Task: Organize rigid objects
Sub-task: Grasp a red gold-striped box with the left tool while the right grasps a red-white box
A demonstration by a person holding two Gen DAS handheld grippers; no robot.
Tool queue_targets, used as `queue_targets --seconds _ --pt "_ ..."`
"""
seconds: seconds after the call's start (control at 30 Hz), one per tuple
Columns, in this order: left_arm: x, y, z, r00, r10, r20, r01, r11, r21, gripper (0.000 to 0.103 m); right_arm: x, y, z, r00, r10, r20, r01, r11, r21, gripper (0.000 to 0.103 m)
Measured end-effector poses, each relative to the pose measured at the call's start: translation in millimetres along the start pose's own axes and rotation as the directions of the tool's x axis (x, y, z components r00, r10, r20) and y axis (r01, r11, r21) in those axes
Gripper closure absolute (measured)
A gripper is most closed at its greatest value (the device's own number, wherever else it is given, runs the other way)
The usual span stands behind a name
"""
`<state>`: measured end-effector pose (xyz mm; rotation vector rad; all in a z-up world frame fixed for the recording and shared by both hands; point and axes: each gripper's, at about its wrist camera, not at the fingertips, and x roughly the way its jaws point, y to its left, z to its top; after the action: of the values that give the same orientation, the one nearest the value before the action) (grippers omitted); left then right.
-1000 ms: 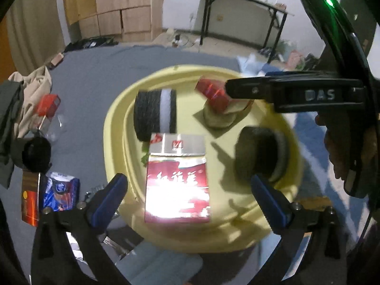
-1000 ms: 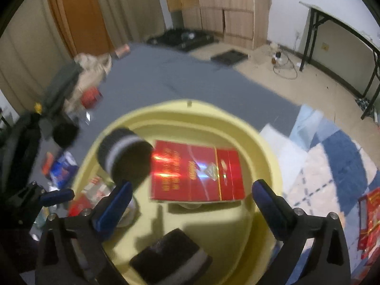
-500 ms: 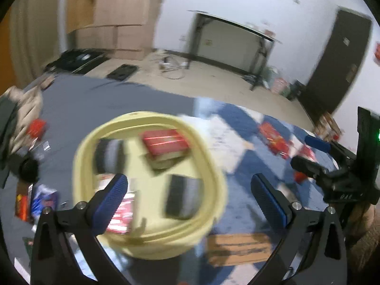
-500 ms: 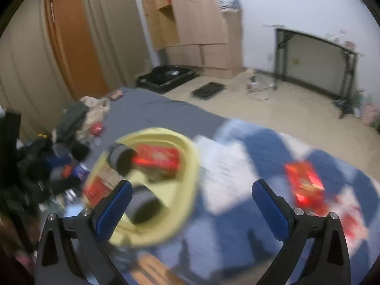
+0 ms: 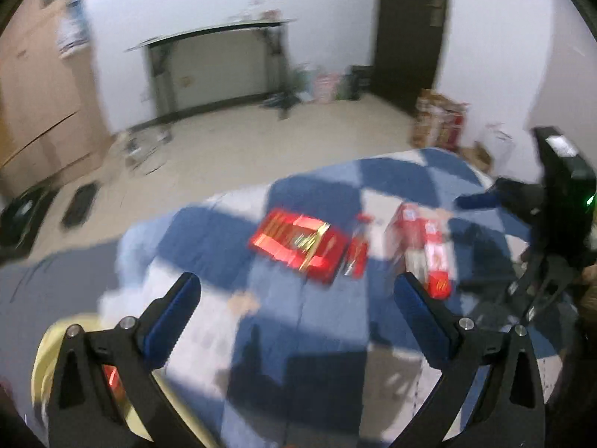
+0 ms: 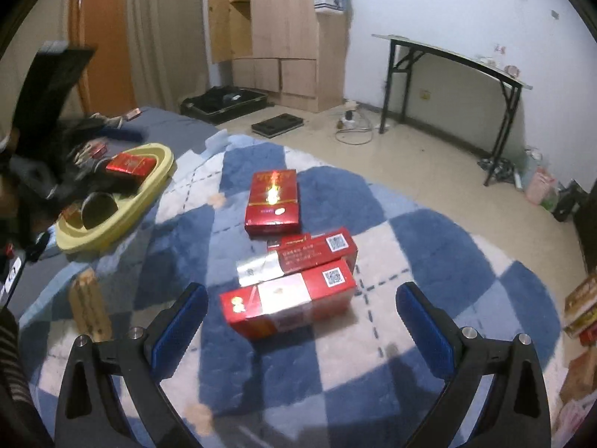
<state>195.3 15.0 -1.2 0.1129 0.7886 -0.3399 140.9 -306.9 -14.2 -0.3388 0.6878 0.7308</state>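
While both tools [image 5: 296,315] [image 6: 302,317] gape empty, red boxes [image 6: 289,308] lie near the yellow basin [image 6: 149,190].

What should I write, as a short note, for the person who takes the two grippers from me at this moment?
Left gripper: open, empty, above the checked blanket.
Right gripper: open, empty, facing the nearest red carton.
Done: the yellow basin holds one red box and dark round items.
Left: three red cartons lie on the blanket: the nearest, a second carton just behind it, and a flat red box farther off. They probably belong in the basin too.
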Motion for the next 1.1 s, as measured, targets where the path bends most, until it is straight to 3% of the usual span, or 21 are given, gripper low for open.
queue_targets --seconds 0.17,0.33,0.67,0.8,0.87,1.1 --pt "54.3 0.5 15.0 0.993 -0.041 -0.113 0.057 0.987 0.149 0.000 25.5 -23.3 -3.4 0.998 0.061 -0.011 -0.061 0.998 0.012 0.000" --pt "89.2 -0.9 14.7 0.986 -0.033 -0.161 0.078 0.957 0.280 0.000 28.3 -37.4 -7.7 0.992 0.126 0.021 -0.126 0.991 0.040 0.000" --pt "132.4 -0.1 21.1 0.967 -0.043 -0.250 0.124 0.939 0.320 0.000 37.0 -32.6 -14.7 0.985 0.169 0.030 -0.169 0.986 -0.006 0.000" --pt "137.6 0.5 17.7 0.963 -0.032 -0.269 0.109 0.955 0.277 0.004 39.6 -28.6 -12.3 0.985 0.170 0.030 -0.169 0.985 -0.018 0.000" --pt "133.0 -1.8 15.0 0.969 -0.036 -0.244 0.097 0.965 0.243 0.011 43.4 -24.4 -13.0 0.985 0.173 0.022 -0.172 0.984 -0.037 0.000" --pt "104.4 -2.1 -1.5 0.985 0.021 -0.169 -0.011 0.998 0.061 0.012 51.3 -12.5 -10.0 0.988 0.150 0.029 -0.148 0.987 -0.061 0.003"
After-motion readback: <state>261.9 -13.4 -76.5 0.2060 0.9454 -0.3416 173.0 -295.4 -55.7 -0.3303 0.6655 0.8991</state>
